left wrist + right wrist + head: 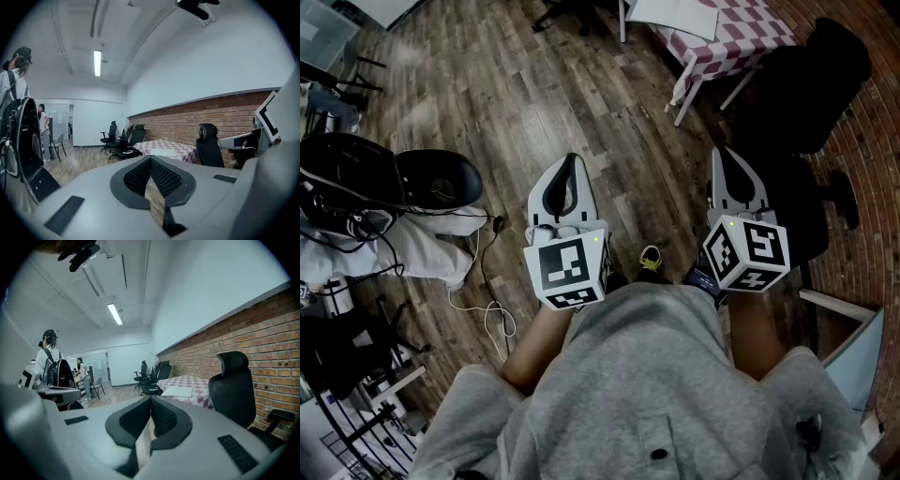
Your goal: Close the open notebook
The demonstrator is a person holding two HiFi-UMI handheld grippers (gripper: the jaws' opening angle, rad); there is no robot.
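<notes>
The open notebook point(675, 14) lies with white pages up on a table with a checked cloth point(741, 37), far ahead at the top right of the head view. Both gripper views show the notebook point(162, 152) point(178, 391) small and distant on that table. My left gripper point(570, 161) and right gripper point(724, 152) are held side by side above the wooden floor, well short of the table. On the left gripper point(150, 160) and on the right gripper point(151, 398) the jaw tips meet with nothing between them.
A black high-backed chair point(811, 84) stands by the brick wall, between me and the table. More office chairs point(119, 138) stand beyond the table. At the left are a black seat point(436, 178), a white cable point(487, 314) on the floor, and a person with a backpack point(49, 366).
</notes>
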